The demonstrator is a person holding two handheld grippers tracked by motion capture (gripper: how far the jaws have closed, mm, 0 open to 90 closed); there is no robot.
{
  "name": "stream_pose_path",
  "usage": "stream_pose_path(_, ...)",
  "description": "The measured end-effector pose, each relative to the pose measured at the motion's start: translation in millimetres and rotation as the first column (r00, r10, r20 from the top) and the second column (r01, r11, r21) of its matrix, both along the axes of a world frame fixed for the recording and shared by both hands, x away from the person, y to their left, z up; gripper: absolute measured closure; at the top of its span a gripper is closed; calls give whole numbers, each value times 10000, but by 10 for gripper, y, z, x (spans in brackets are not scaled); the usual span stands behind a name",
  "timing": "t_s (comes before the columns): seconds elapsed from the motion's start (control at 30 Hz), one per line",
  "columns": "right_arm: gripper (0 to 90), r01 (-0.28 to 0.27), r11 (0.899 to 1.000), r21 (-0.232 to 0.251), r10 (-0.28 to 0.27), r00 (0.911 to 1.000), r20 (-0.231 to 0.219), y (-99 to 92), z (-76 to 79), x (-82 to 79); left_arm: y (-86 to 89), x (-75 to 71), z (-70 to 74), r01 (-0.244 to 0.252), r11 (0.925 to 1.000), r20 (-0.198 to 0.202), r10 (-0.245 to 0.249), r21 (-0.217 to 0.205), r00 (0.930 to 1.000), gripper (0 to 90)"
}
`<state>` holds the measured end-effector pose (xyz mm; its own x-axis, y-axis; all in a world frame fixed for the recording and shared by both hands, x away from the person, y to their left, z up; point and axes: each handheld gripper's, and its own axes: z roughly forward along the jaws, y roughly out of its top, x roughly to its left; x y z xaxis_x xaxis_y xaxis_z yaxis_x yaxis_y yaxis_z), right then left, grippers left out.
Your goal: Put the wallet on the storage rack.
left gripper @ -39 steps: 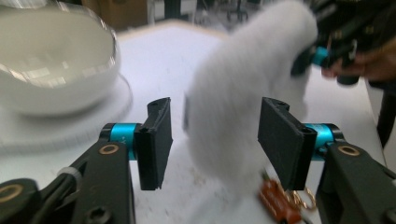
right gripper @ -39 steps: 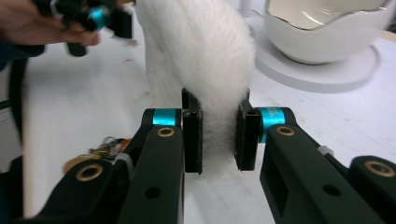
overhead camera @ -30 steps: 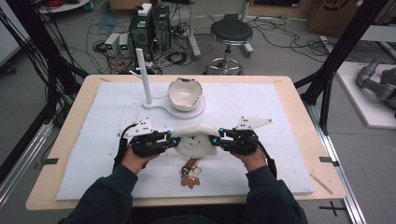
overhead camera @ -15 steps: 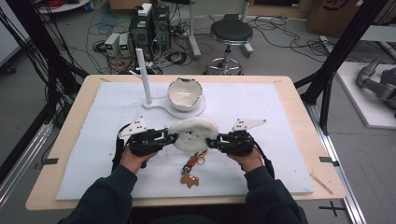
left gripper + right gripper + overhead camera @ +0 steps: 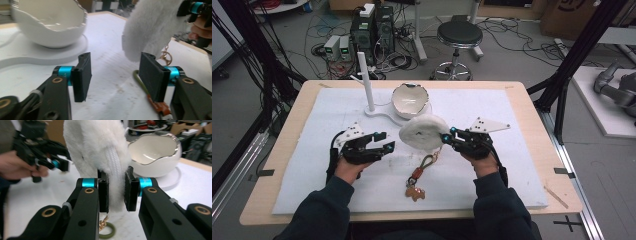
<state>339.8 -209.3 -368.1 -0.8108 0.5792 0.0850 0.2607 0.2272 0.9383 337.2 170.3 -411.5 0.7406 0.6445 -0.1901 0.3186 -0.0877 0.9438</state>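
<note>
Above the tabletop (image 5: pixel 512 115), the right claw (image 5: pixel 446 137) was clamped on the zipper edge of the white fluffy pouch (image 5: pixel 424 132), holding it raised near the egg-shaped bowl (image 5: pixel 409 100). The left claw (image 5: pixel 382 141) had just been opening and stood wide, with nothing between its jaws. The dangling keyring charm (image 5: pixel 414 192) trailed on the tabletop; it could snag and pull the pouch from this single narrow grip.

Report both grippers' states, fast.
Left gripper: open, jaws just opened, nothing between them.
Right gripper: shut on the fluffy white round pouch with a zip, lifted off the white mat.
</note>
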Motion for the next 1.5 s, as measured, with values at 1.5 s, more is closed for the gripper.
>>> stream_pose_path(1.5,782,968,8700,-4835,109,9765,2151,935,631,1556,744,141,-81,-2224,9746,-361,2215,-246,9745,221)
